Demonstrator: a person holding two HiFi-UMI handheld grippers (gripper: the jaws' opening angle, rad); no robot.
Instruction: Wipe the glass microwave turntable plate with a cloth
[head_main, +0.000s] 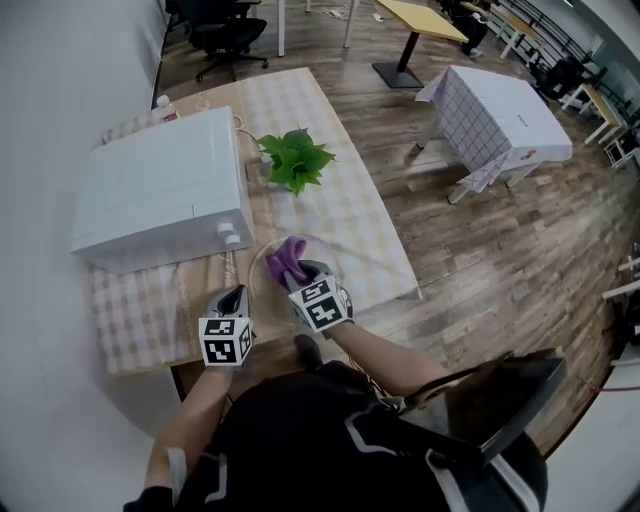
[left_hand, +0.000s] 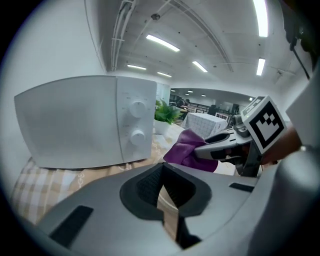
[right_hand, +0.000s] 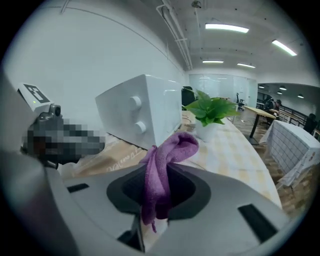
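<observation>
Head view: the glass turntable plate (head_main: 345, 245) lies on the table (head_main: 330, 140) just beside the white microwave (head_main: 160, 190), with a purple cloth (head_main: 287, 258) above it.
Left gripper view: the left gripper (left_hand: 166, 200) has its jaws clenched on the plate's rim.
Right gripper view: the right gripper (right_hand: 156, 200) has its jaws grasping the cloth, in front of the microwave.

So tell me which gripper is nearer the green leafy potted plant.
Right. The right gripper, clamping a purple cloth, sits directly below the plant in the head view; the left gripper is farther back and left.
</observation>
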